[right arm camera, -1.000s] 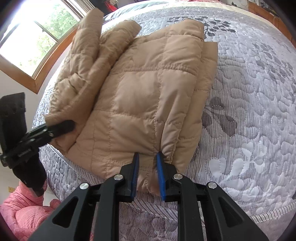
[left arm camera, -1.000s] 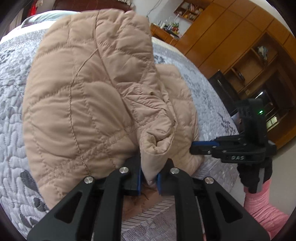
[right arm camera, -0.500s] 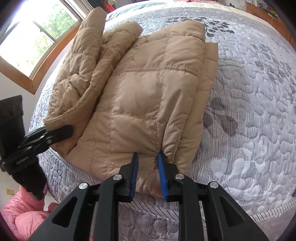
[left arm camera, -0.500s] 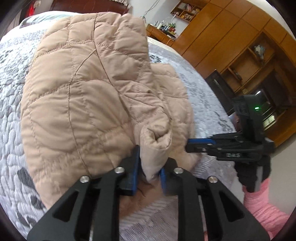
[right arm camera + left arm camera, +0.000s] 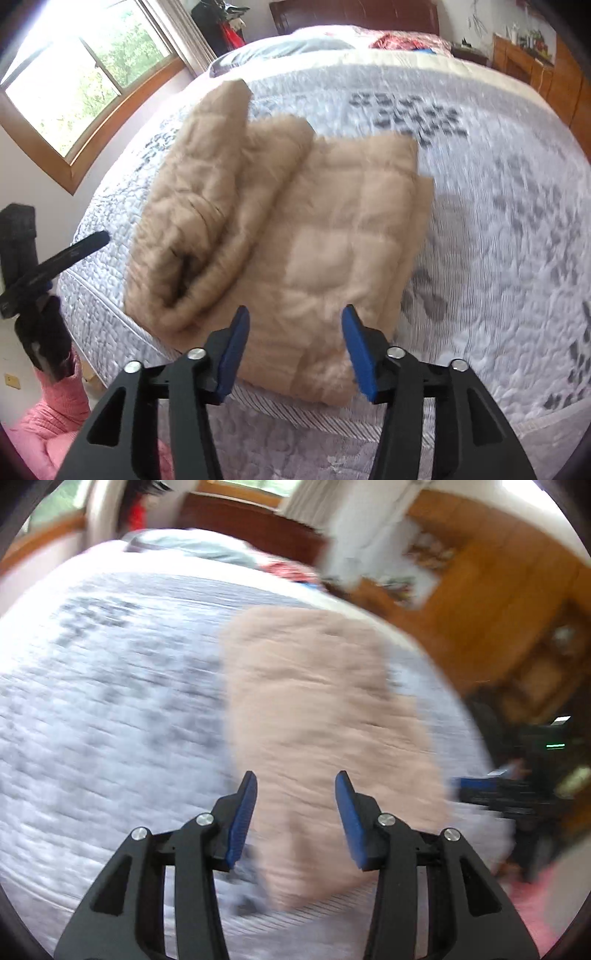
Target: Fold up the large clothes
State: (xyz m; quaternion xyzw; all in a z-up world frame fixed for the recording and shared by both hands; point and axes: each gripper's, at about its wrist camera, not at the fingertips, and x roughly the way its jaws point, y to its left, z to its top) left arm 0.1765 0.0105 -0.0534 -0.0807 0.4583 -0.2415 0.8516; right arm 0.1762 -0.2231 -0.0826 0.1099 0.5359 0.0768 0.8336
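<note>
A tan quilted jacket (image 5: 295, 229) lies folded on the grey patterned bed (image 5: 498, 240), near its front edge. Its left part is doubled over into a thick roll (image 5: 207, 221). In the blurred left wrist view the jacket (image 5: 317, 716) runs away from me down the bed (image 5: 110, 701). My left gripper (image 5: 295, 797) is open and empty just above the jacket's near end. My right gripper (image 5: 293, 332) is open and empty over the jacket's near hem. Each gripper shows in the other's view, the left (image 5: 55, 258) at the bed's left corner, the right (image 5: 491, 786) at the right.
A window (image 5: 85, 81) is on the left wall. A dark wooden headboard (image 5: 351, 14) and pillows stand at the far end. Wooden cabinets (image 5: 498, 609) line the right side. My pink sleeve (image 5: 48, 424) hangs below the bed's edge.
Both grippers have opened and let go of the jacket, then drawn back and up. The lifted left part has dropped onto the bed in a fold. The left view has swung.
</note>
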